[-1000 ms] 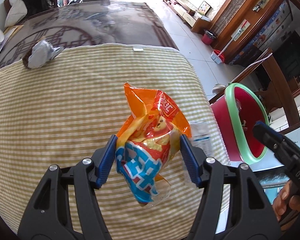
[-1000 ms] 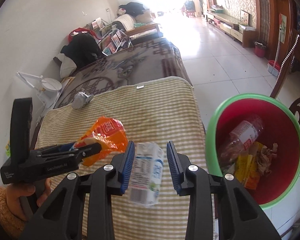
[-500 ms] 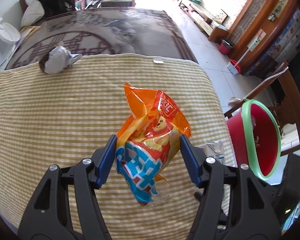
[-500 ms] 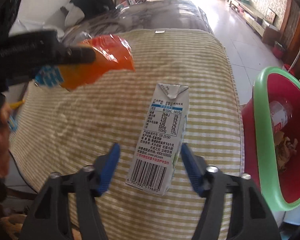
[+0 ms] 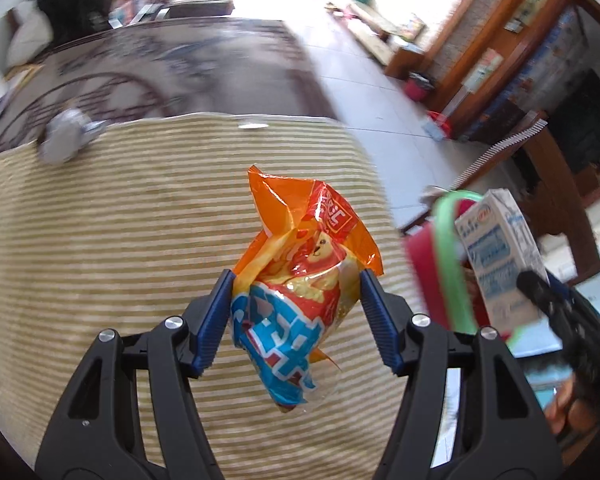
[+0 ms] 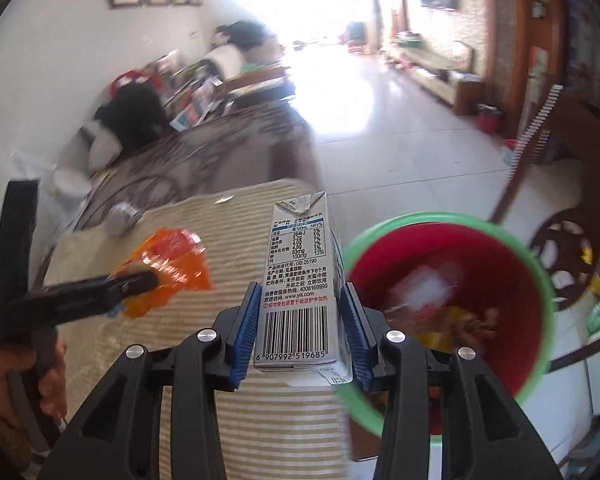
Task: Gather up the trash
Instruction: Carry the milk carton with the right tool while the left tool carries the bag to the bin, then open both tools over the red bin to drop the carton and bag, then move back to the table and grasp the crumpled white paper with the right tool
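Observation:
My left gripper (image 5: pixel 296 320) is shut on an orange and blue snack bag (image 5: pixel 300 292) and holds it above the striped tablecloth (image 5: pixel 120 220). My right gripper (image 6: pixel 302 328) is shut on a white milk carton (image 6: pixel 300 284), lifted near the table's right edge beside the red bin with a green rim (image 6: pixel 460 300). The carton (image 5: pixel 500 256) and the bin (image 5: pixel 448 268) also show at the right of the left wrist view. The snack bag (image 6: pixel 168 268) shows at the left of the right wrist view. A crumpled grey wrapper (image 5: pixel 64 136) lies at the cloth's far left.
The bin holds several pieces of trash (image 6: pixel 440 300). A dark patterned table top (image 5: pixel 160 68) lies beyond the cloth. A wooden chair (image 6: pixel 572 252) stands behind the bin. Tiled floor (image 6: pixel 400 120) runs to the right of the table.
My right gripper has closed on the milk carton and lifted it off the cloth toward the bin. My left gripper still holds the snack bag, and its view has shifted slightly.

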Motion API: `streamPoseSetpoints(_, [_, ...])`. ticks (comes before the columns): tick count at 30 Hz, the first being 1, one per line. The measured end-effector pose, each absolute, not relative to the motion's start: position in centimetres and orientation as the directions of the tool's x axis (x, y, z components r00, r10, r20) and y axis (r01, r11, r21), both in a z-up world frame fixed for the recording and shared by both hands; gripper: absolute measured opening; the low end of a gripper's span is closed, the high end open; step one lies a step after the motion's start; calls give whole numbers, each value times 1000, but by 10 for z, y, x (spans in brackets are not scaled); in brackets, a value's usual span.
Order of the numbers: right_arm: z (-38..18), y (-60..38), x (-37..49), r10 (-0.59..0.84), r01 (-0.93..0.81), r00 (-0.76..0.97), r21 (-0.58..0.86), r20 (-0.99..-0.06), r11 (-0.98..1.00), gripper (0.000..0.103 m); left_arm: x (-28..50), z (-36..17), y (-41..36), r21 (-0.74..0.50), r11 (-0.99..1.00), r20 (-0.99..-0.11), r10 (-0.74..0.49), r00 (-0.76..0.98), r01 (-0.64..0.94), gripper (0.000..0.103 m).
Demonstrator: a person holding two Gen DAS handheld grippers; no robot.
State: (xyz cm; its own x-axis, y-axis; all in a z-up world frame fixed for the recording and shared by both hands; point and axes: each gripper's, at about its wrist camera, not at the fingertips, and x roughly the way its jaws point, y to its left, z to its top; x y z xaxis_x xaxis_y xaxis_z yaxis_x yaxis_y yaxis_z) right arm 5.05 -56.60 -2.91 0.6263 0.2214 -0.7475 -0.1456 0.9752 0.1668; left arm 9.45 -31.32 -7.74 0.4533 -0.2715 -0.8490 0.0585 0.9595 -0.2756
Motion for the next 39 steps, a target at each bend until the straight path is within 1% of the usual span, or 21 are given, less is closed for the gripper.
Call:
streamPoseSetpoints(5, [-34,-622,48,93,13,633,131,-768,991,40,100,-61,-376,-330,916,-812,-399,426,229,61])
streamPoseSetpoints(9, [-42,-646,44,24,102,633,114,-774,988,42,102,-57,-424,-328,878,-796,-456,397,350,61])
streamPoseSetpoints(10, [-43,-652,42,10,120,631,110,-775,987,44,103,-57,-436,-327,867,-795,-468,387,377,61])
streamPoseSetpoints(12, [-43,-663,35,-14,152,633,106,-774,983,64,105,-58,-457,-331,845,-794,-490,360,419,61])
streamPoseSetpoints(13, [-42,-667,31,-28,168,642,106,-766,980,65,105,-59,-466,-333,836,-795,-498,348,436,62])
streamPoseSetpoints(15, [-39,-672,25,-36,182,653,112,-756,977,65,106,-61,-474,-335,829,-794,-504,340,447,65])
streamPoseSetpoints(16, [-39,-674,23,-40,187,654,110,-756,976,65,106,-61,-473,-340,827,-793,-508,337,447,66])
streamPoseSetpoints(17, [-39,-675,21,-45,191,654,108,-755,976,66,108,-62,-470,-344,828,-792,-509,336,443,70])
streamPoseSetpoints(20, [-38,-676,20,-43,200,658,119,-752,973,67,110,-62,-459,-338,840,-793,-497,352,425,73])
streamPoseSetpoints(22, [-35,-673,21,-34,201,667,136,-744,970,67,112,-61,-444,-333,858,-793,-480,375,391,77])
streamPoseSetpoints(25, [-28,-659,28,-11,183,685,157,-728,971,68,115,-59,-414,-333,885,-794,-449,410,325,79])
streamPoseSetpoints(29, [-17,-631,42,27,121,709,159,-705,980,72,120,-57,-362,-312,923,-793,-384,473,226,84])
streamPoseSetpoints(34, [-16,-587,56,70,42,705,140,-706,989,73,131,-67,-265,-258,966,-815,-230,531,22,84])
streamPoseSetpoints(39, [-31,-534,69,147,-21,659,177,-738,984,74,126,-81,-161,-262,945,-833,-120,541,-195,84])
